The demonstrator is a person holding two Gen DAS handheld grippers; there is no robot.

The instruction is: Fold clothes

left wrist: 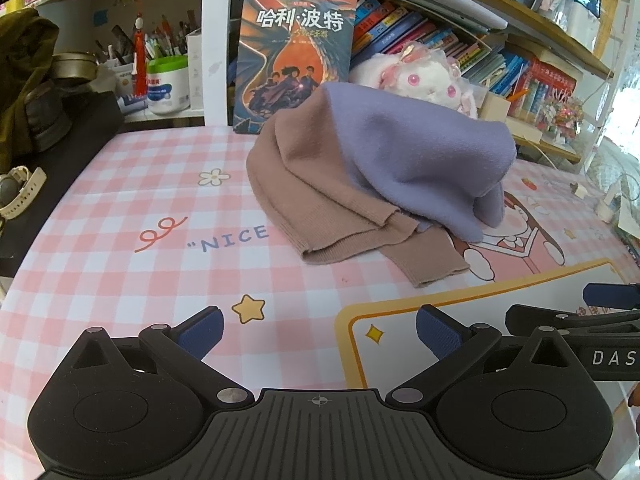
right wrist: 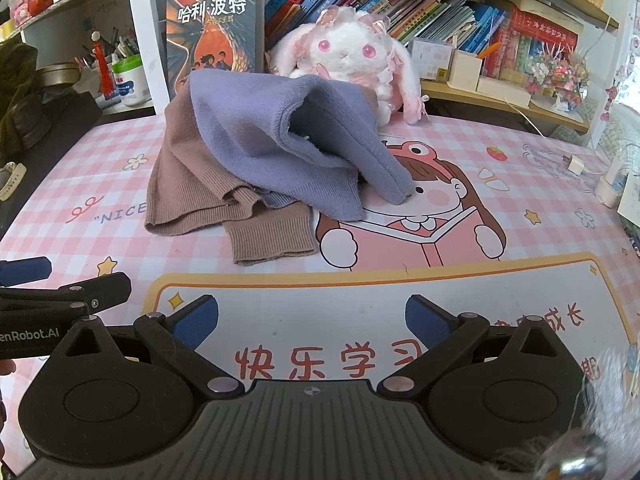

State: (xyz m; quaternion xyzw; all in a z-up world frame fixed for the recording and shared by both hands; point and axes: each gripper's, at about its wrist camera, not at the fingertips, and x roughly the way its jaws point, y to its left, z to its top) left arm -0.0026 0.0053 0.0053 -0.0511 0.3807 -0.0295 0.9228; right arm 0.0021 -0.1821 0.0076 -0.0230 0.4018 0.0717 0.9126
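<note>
From the left wrist view, the left gripper (left wrist: 319, 334) is seen spread wide with nothing between its blue pads, held low over the pink checked mat (left wrist: 120, 208). The clothes lie well beyond it, in a heap in front of the upright book (left wrist: 294, 56): a purple garment (left wrist: 420, 148) is draped over a brown sweater (left wrist: 312, 184), whose ribbed hem and cuff spill toward the gripper from under the purple cloth. Part of the other gripper is seen at the right edge of this view. No folded edge or flat layer can be made out, so the folding is judged not yet begun.

From the right wrist view, the right gripper (right wrist: 312, 322) is likewise spread and empty, near the printed panel of the mat (right wrist: 560, 200). The purple garment (right wrist: 280, 140) is seen bunched, right of the book (right wrist: 216, 24) and touching the white plush rabbit (right wrist: 348, 56) behind it; the brown sweater (right wrist: 188, 184) lies crumpled beneath. By this evidence everything is left: the two garments are still to be separated, laid flat and folded.
</note>
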